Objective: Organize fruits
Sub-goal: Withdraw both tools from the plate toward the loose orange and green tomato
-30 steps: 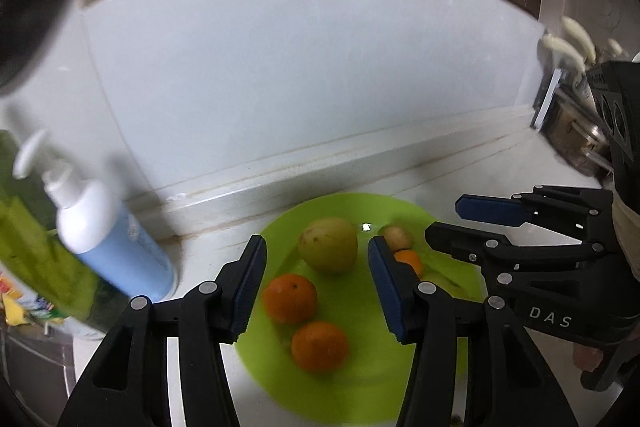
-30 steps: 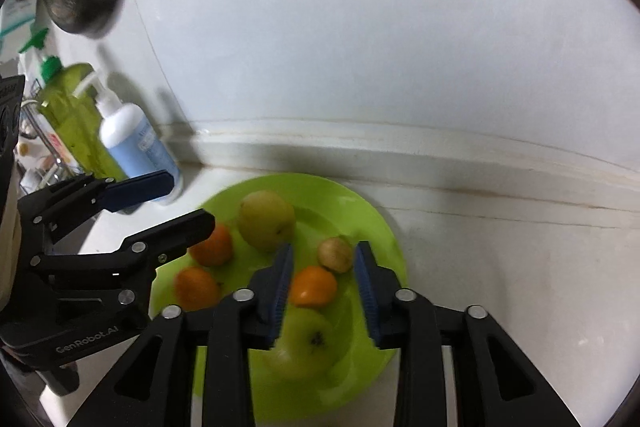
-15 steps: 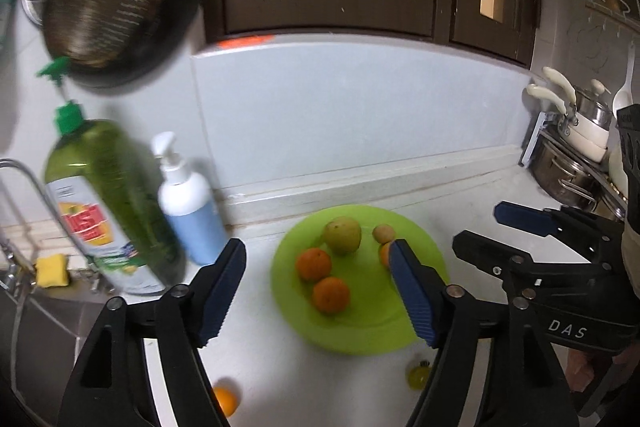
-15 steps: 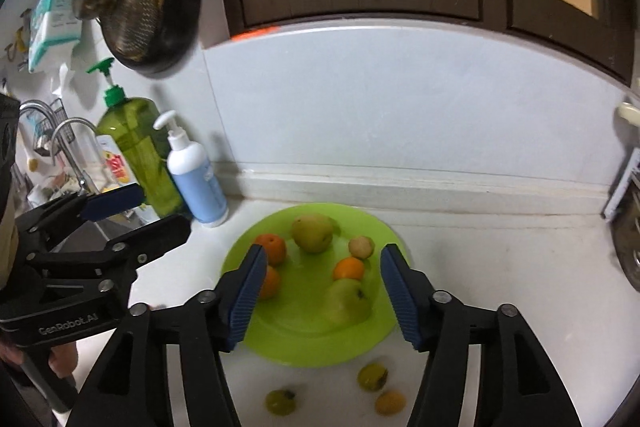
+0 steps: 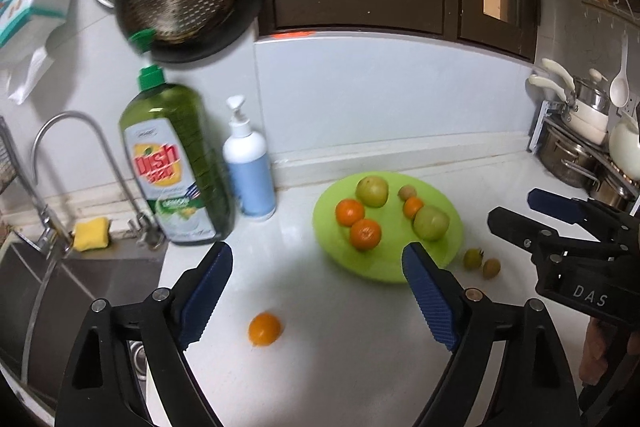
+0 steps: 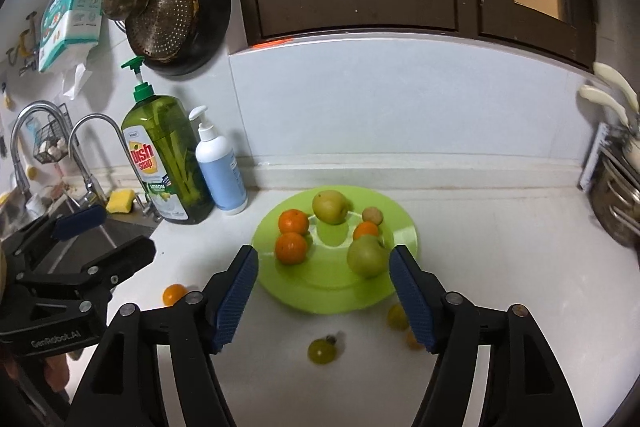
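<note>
Green plate [image 6: 404,227] on the worktop [image 6: 500,267]: six fruits counted.
Four more fruits are scattered beside it; both tongs [image 5: 316,291] [image 6: 322,293], just opened wide, are held empty.

"Dish soap" on green bottle [image 5: 176,163]; perhaps "DAS" on right gripper [image 5: 516,207]

The kitchen is lit dimly and evenly from overhead, with soft shadows cast beneath the green plate [image 6: 404,227] and behind the hanging pan [image 6: 208,7]. Straight lines are bowed by the fisheye lenses, and all 4 corners are darkened. Motion blur is seen on the dish soap bottle [image 5: 176,163] in the left wrist view.
</note>
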A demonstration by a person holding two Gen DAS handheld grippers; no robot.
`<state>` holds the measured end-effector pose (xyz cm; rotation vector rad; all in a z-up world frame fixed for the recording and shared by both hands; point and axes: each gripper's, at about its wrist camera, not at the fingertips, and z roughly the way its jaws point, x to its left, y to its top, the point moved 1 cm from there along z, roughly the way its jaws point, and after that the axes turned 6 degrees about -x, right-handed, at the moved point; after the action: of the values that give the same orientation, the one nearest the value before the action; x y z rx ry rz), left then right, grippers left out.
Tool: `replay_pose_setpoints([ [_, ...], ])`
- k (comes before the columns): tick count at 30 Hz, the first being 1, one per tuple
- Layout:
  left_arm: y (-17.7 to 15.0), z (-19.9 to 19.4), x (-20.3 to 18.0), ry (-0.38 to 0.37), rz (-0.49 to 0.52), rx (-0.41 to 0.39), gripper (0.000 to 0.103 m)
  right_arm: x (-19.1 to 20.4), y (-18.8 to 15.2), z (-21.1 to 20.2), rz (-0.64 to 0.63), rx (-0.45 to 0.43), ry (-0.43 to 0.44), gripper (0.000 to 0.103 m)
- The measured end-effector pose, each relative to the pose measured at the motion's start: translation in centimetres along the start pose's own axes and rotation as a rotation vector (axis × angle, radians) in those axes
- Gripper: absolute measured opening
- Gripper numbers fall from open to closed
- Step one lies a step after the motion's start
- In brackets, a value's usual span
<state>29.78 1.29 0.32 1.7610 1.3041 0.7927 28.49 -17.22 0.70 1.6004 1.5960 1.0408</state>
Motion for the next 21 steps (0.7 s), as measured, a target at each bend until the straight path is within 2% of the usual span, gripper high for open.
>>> replay_pose_setpoints([
  [4,-2.0,-1.0,0.8,0.027,0.005,-0.005,0.088,0.7,-1.6,-0.8,0.008,0.012,-0.024,0.069],
  [11,-5.0,-1.5,2.0,0.032,-0.003,0.021,0.088,1.8,-4.1,-1.5,0.01,0.025,-0.075,0.069],
  [14,-6.0,-1.1,2.5,0.066,0.031,0.023,0.088,2.2,-5.2,-1.4,0.021,0.042,-0.09,0.069],
  [21,-7.7,0.7,3.4,0.07,0.076,0.051,0.088,2.8,-7.7,0.2,0.058,0.113,-0.113,0.069],
])
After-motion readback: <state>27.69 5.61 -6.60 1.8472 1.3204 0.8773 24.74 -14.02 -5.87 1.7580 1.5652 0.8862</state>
